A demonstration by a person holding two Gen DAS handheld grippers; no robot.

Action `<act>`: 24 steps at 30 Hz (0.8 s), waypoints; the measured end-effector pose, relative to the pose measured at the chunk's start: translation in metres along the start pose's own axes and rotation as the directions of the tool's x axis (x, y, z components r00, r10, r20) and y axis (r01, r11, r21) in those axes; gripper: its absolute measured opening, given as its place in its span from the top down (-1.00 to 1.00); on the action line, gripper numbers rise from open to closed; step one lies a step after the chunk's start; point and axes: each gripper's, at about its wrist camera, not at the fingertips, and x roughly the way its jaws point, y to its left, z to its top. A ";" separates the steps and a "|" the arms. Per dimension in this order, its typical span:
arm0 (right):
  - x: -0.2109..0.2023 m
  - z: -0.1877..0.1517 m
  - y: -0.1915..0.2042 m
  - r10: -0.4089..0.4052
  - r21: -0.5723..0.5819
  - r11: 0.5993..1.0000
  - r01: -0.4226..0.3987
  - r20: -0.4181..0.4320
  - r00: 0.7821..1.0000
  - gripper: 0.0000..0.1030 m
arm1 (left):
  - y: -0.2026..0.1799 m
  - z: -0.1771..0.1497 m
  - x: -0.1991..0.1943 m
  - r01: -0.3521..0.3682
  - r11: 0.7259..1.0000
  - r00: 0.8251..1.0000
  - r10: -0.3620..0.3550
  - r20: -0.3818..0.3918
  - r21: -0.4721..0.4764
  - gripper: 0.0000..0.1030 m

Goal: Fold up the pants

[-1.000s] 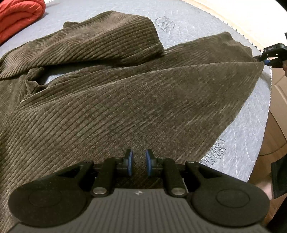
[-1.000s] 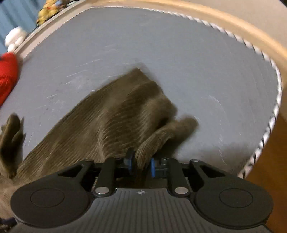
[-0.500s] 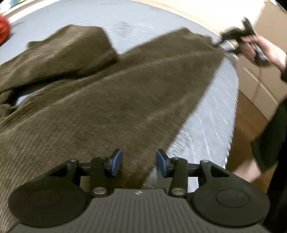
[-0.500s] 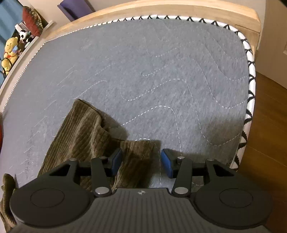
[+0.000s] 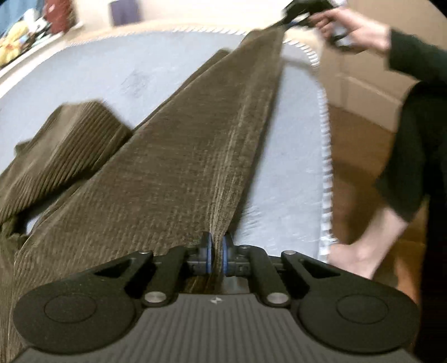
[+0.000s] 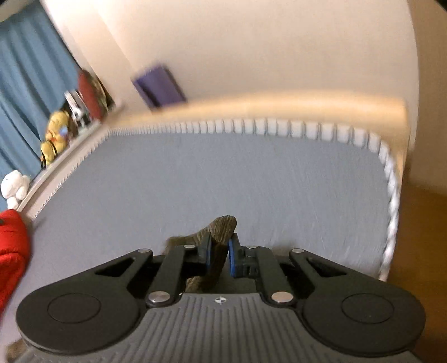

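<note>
Both sets of jaws are closed on cloth: our left gripper pinches one end of a long edge of the brown corduroy pants, and our right gripper pinches a bunched fold of the same fabric, with a stub of corduroy poking up between its blue pads. From the left wrist view, that edge runs taut and straight away from us to the right gripper, which is raised at the far corner in our right hand. The stretched panel is lifted off the grey mattress along its right side, while the rest of the pants lies on the bed to the left, with one part doubled over into a thick flap. A red garment sits at the left edge of the bed, well apart from the pants, and soft toys line a ledge beside blue curtains. We judge this to be the start of a fold, with the edge gripped at both ends and pulled tight. The next move calls for both grippers to travel together, keeping the tension even, and to lay the held edge over the pants on the bed so the layers line up without wrinkles.
</note>
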 end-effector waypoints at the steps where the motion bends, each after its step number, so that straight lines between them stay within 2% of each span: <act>1: 0.009 -0.005 -0.006 -0.050 0.012 0.999 0.051 -0.043 0.998 0.77 | -0.004 -0.001 0.002 0.006 1.000 1.000 -0.006 -0.010 0.013 0.87; 2: 0.022 -0.011 -0.014 -0.104 0.027 0.994 0.108 -0.115 0.988 0.77 | -0.008 -0.005 0.011 0.012 1.000 0.999 -0.011 -0.042 0.027 0.87; 4: 0.050 -0.029 -0.039 -0.191 0.095 0.969 0.226 -0.284 0.940 0.76 | -0.015 -0.013 0.030 0.016 0.999 0.993 -0.010 -0.115 0.052 0.85; 5: 0.056 -0.037 -0.051 -0.190 0.138 0.960 0.244 -0.320 0.928 0.76 | -0.021 -0.018 0.038 0.018 0.997 0.990 -0.007 -0.140 0.076 0.84; 6: 0.056 -0.034 -0.051 -0.186 0.139 0.962 0.237 -0.302 0.935 0.76 | -0.024 -0.020 0.039 0.011 0.995 0.991 0.003 -0.134 0.102 0.84; 8: 0.047 -0.025 -0.036 -0.240 0.057 0.963 0.263 -0.257 0.936 0.67 | -0.020 -0.017 0.033 0.026 0.997 0.992 -0.016 -0.129 0.076 0.80; 9: 0.042 -0.022 -0.031 -0.263 0.042 0.960 0.278 -0.223 0.939 0.59 | -0.015 -0.015 0.027 0.040 0.998 0.992 -0.034 -0.121 0.051 0.67; 10: 0.035 -0.019 -0.027 -0.286 0.031 0.955 0.295 -0.168 0.943 0.59 | -0.012 -0.015 0.019 0.054 0.998 0.993 -0.049 -0.105 0.041 0.51; 11: 0.027 -0.014 -0.022 -0.283 0.029 0.957 0.287 -0.099 0.954 0.50 | -0.011 -0.014 0.012 0.057 0.998 0.995 -0.053 -0.085 0.041 0.42; 12: 0.024 -0.009 -0.017 -0.262 0.027 0.964 0.264 -0.055 0.963 0.50 | -0.008 -0.012 0.005 0.047 0.998 0.997 -0.046 -0.054 0.035 0.27; 13: 0.025 -0.003 -0.013 -0.211 0.025 0.977 0.212 -0.027 0.977 0.50 | -0.003 -0.012 -0.005 0.029 1.000 0.999 -0.029 -0.019 0.012 0.24; 14: 0.031 0.002 -0.007 -0.127 0.007 0.992 0.127 -0.018 0.992 0.46 | 0.002 -0.013 -0.013 0.014 1.000 1.000 -0.014 0.007 -0.021 0.24; 15: 0.040 0.006 0.001 -0.033 -0.034 0.999 0.032 -0.036 0.999 0.32 | 0.011 -0.013 -0.019 -0.005 0.998 1.000 0.007 0.031 -0.058 0.24; 17: 0.067 0.003 0.018 0.122 -0.127 0.983 -0.135 -0.107 0.987 0.03 | 0.029 -0.018 -0.031 -0.052 0.987 0.995 0.064 0.075 -0.152 0.24; 19: 0.088 -0.005 0.033 0.139 -0.220 0.961 -0.168 -0.141 0.980 -0.01 | 0.047 -0.026 -0.043 -0.091 0.964 0.987 0.121 0.106 -0.251 0.24; 22: 0.125 -0.018 0.051 0.119 -0.282 0.945 -0.166 -0.175 0.977 -0.12 | 0.076 -0.042 -0.056 -0.143 0.894 0.972 0.208 0.109 -0.424 0.24; 24: 0.146 -0.024 0.064 0.093 -0.307 0.939 -0.152 -0.196 0.976 -0.20 | 0.091 -0.054 -0.062 -0.173 0.846 0.964 0.251 0.091 -0.504 0.24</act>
